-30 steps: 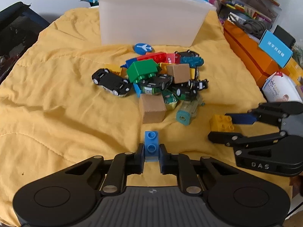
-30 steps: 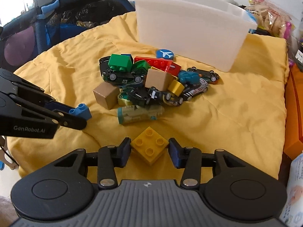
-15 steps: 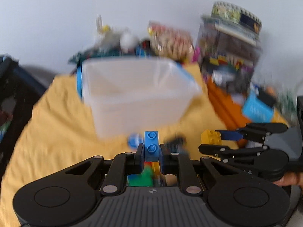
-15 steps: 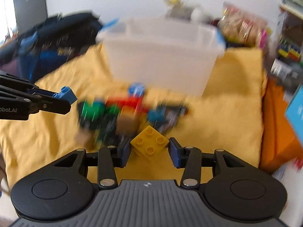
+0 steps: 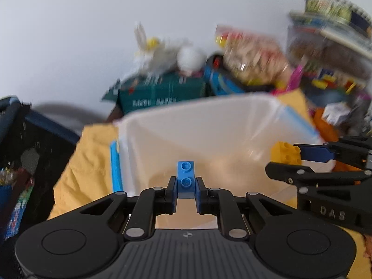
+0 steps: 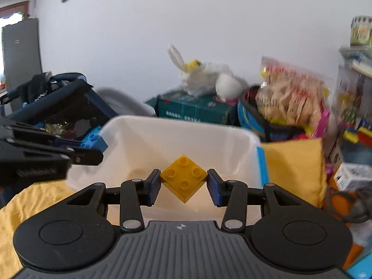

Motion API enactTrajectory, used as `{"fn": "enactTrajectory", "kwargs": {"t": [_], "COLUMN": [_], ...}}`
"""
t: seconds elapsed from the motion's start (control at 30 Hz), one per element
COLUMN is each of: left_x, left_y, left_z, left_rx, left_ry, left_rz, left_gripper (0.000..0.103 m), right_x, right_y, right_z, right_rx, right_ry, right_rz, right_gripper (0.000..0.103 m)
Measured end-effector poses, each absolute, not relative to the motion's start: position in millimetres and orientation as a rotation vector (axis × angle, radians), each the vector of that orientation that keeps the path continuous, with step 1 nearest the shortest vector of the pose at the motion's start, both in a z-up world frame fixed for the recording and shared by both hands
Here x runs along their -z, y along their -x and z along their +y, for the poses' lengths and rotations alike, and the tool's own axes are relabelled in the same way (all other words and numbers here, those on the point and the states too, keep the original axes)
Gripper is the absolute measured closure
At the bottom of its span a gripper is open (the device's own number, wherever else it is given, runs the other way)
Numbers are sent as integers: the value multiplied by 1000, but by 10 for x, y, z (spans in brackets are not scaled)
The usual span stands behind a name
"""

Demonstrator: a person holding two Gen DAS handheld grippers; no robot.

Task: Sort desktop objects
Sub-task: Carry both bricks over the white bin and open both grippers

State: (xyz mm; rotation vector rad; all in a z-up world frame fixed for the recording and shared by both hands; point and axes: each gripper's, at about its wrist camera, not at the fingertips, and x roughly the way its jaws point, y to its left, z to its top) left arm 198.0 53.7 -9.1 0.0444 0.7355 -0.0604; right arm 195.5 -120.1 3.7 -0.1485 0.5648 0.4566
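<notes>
My left gripper (image 5: 185, 189) is shut on a small blue brick (image 5: 185, 176) and holds it over the open white plastic bin (image 5: 162, 125). My right gripper (image 6: 184, 186) is shut on a yellow four-stud brick (image 6: 184, 178), gripped by its corners, also above the bin (image 6: 144, 127). In the left wrist view the right gripper with the yellow brick (image 5: 286, 153) is at the right, over the bin's right rim. In the right wrist view the left gripper with the blue brick (image 6: 94, 139) is at the left, by the bin's left rim. The bin looks empty inside.
The bin stands on a yellow cloth (image 6: 295, 162). Behind it are a green box (image 6: 195, 110), a white plush toy (image 6: 209, 79) and a snack bag (image 6: 293, 93). A dark crate (image 6: 62, 107) is at the left, cluttered shelves (image 6: 355, 93) at the right.
Both grippers have lifted their bricks off the cloth and moved forward and up over the bin. The toy pile has dropped out of view.
</notes>
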Motion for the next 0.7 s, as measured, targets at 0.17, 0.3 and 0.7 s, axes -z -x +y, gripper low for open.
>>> {"fn": "enactTrajectory", "kwargs": {"t": [0.17,0.3,0.7], "left_x": [150,40,-34], "left_y": [-1874,-1790,-821], "left_z": [523,553,536], "left_rx": [53,42,89], "left_ry": [-55,-35,63], "left_rz": [702,679,653], "left_gripper": [73,71,41], "right_x": [276,234,-31], "right_y": [-2091,-2059,-1720], "right_z": [-1090,-1190,-1657], "right_rx": [-459,-469,-508], "right_ry": [161,151,41], "right_rz": [642,623,532], "right_gripper": [55,49,39]}}
